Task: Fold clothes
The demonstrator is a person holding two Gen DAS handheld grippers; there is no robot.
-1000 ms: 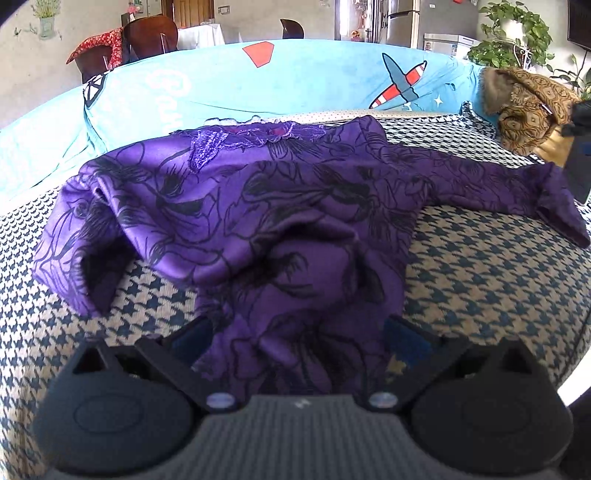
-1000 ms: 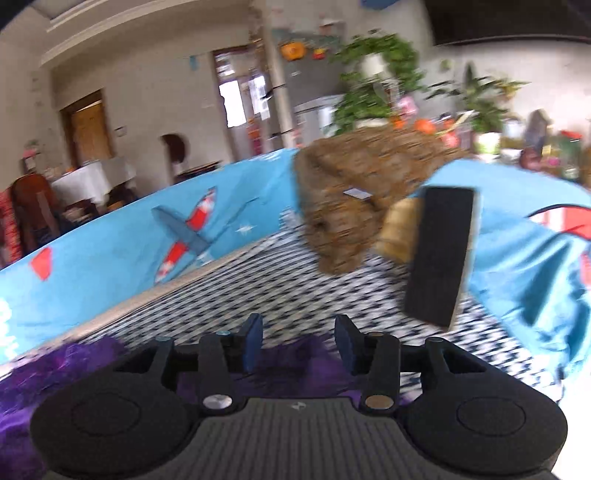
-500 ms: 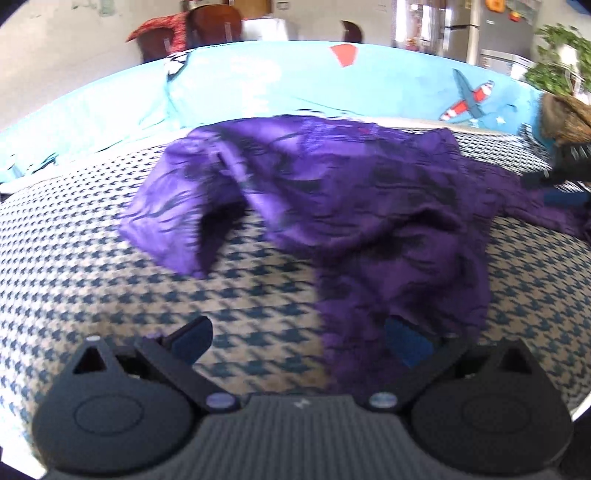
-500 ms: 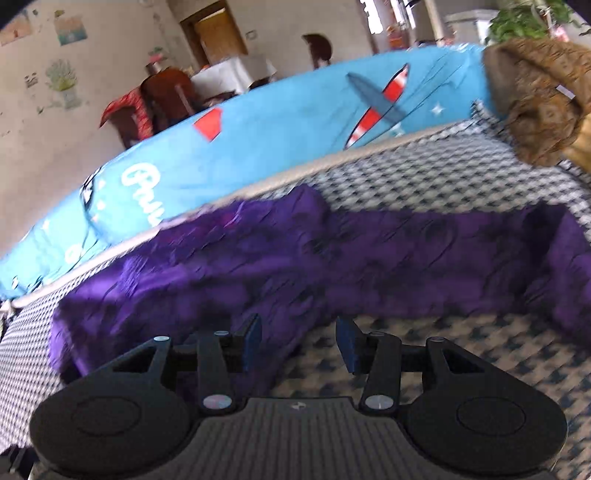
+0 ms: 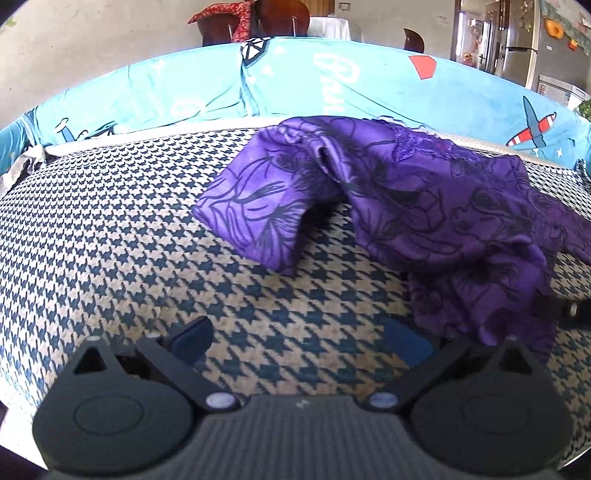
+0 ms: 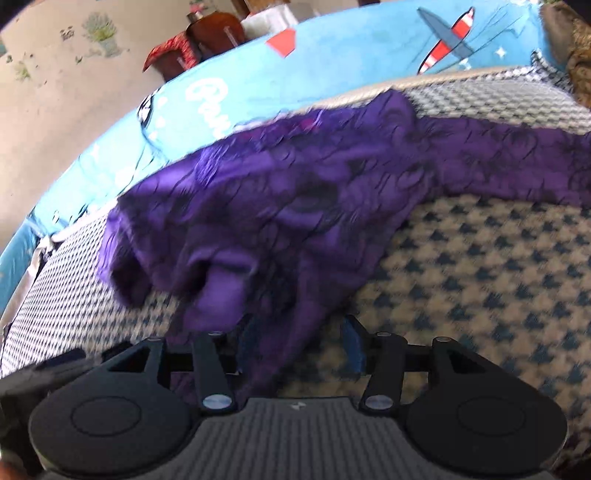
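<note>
A purple garment [image 5: 424, 206] with a black flower print lies crumpled on the houndstooth sofa seat [image 5: 110, 240]. One sleeve points left. In the left wrist view, my left gripper [image 5: 299, 339] stands open over bare seat, and the garment's lower hem [image 5: 480, 314] lies just beyond its right finger [image 5: 408, 341]. In the right wrist view, the same garment [image 6: 295, 192] fills the middle. My right gripper [image 6: 299, 343] is open low over the seat. The hem [image 6: 280, 332] drapes against its left finger [image 6: 247, 343] and reaches into the gap.
A blue cover [image 5: 295, 85] printed with planes runs along the sofa back. A brown patterned cloth [image 6: 580, 55] lies at the far right. Chairs [image 5: 277, 18] and a fridge [image 5: 524, 40] stand behind the sofa. Bare seat stretches to the left [image 5: 92, 221].
My left gripper has come off the garment and shifted left, so bare seat lies between its fingers. My right gripper has swung from the brown cloth down to the purple hem.
</note>
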